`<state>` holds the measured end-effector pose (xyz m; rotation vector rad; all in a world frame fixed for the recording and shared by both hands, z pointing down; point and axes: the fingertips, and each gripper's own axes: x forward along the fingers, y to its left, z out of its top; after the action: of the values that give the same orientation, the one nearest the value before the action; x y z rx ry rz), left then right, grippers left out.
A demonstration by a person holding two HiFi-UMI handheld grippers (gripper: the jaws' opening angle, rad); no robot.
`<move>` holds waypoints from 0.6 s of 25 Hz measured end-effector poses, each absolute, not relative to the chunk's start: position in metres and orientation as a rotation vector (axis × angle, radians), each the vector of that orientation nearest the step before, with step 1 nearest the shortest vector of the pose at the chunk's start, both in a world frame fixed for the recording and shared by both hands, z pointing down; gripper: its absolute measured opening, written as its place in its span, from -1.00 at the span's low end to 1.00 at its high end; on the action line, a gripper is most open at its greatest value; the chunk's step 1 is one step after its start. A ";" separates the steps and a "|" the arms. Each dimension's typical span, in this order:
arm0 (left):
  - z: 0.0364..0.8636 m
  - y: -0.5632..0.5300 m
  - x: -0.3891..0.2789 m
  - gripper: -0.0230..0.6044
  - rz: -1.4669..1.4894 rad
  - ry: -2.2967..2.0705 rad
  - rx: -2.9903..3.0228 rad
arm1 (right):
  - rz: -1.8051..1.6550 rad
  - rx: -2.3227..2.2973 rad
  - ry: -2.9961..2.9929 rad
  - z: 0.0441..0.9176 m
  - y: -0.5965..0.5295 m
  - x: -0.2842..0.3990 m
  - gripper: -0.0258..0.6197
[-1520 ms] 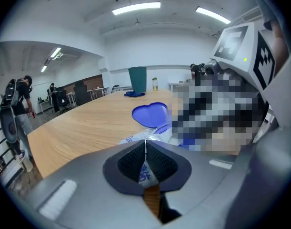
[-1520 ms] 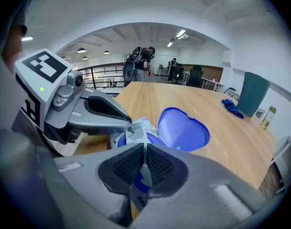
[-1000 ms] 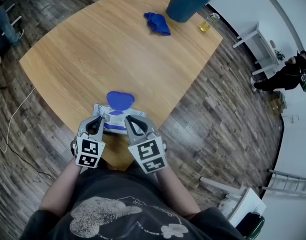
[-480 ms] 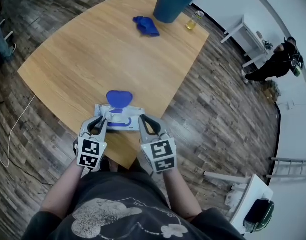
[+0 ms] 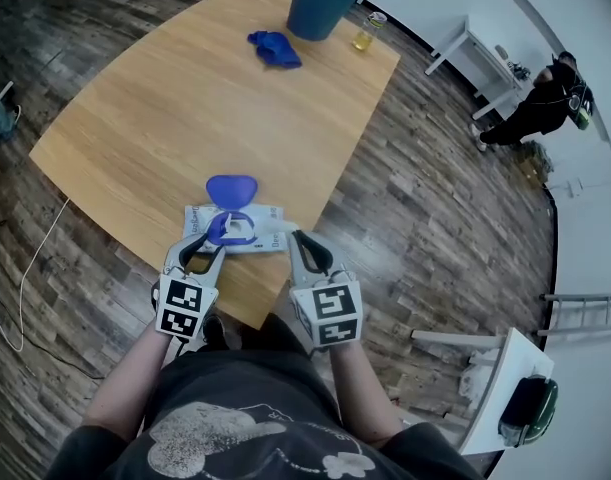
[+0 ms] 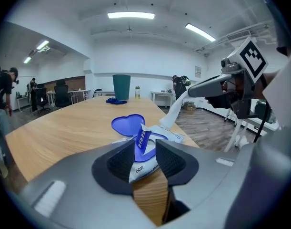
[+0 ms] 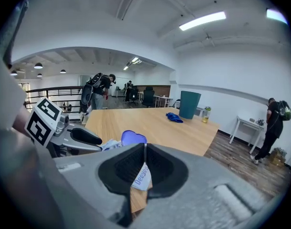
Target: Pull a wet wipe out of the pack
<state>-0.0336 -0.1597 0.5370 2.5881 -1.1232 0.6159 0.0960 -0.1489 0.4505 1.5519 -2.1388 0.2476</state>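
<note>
White wipe point(image 6: 176, 109): drawn partly out of the pack as a taut strip, one end in the pack's opening, the other pinched by the right gripper.
Pack point(image 5: 268, 238): flat on the table at its near edge, white with blue print, just in front of both grippers.
Lid point(image 5: 231, 189): blue, heart-shaped, flipped open on the far side of the pack.
Right gripper point(image 5: 296, 235): jaws closed tight on the wipe's free end, which shows as a thin white edge between the pads in the right gripper view; held to the right of the pack and above the table edge.
Left gripper point(image 5: 213, 236): jaws apart and just been opening; the pack's near left end stands in the gap between them, not clamped.
Table point(image 5: 185, 108): light wood, broad, bare across the middle.
Cloth point(image 5: 273, 48): blue, crumpled, at the far end of the table, well apart from the pack.
Bin point(image 5: 323, 3): dark teal, upright, just beyond the cloth.
Bottle point(image 5: 363, 36): small, with yellowish contents, beside the bin at the far corner.
Floor point(image 5: 435, 218): dark wood planks.
Person point(image 5: 530, 113): in dark clothes, far off to the right near a white table.
</note>
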 end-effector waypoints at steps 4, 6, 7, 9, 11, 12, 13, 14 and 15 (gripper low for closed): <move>0.521 -0.148 -0.038 -0.43 0.549 -1.215 2.546 | 0.259 1.532 -2.180 0.453 -0.142 0.103 -0.90; 0.509 -0.139 -0.041 -0.47 0.511 -1.272 2.519 | 0.254 1.520 -2.209 0.452 -0.136 0.105 -0.90; 0.503 -0.133 -0.041 -0.50 0.493 -1.293 2.502 | 0.253 1.512 -2.221 0.452 -0.132 0.106 -0.90; 0.492 -0.117 -0.040 -0.52 0.451 -1.329 2.473 | 0.251 1.486 -2.248 0.448 -0.119 0.108 -0.90; 0.479 -0.098 -0.039 -0.58 0.401 -1.374 2.461 | 0.242 1.468 -2.282 0.443 -0.102 0.111 -0.90; 0.474 -0.089 -0.039 -0.65 0.378 -1.403 2.460 | 0.236 1.469 -2.301 0.440 -0.094 0.113 -0.90; 0.468 -0.082 -0.040 -0.74 0.357 -1.434 2.457 | 0.232 1.475 -2.318 0.438 -0.085 0.116 -0.90; 0.463 -0.074 -0.040 -0.85 0.334 -1.464 2.451 | 0.231 1.484 -2.331 0.437 -0.076 0.119 -0.90; 0.460 -0.065 -0.040 -0.87 0.312 -1.487 2.444 | 0.232 1.494 -2.339 0.436 -0.066 0.122 -0.90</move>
<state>-0.0403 -0.0651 0.4598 2.4435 -1.4869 0.3122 0.1223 -0.0660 0.4362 1.4936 -2.3394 0.2325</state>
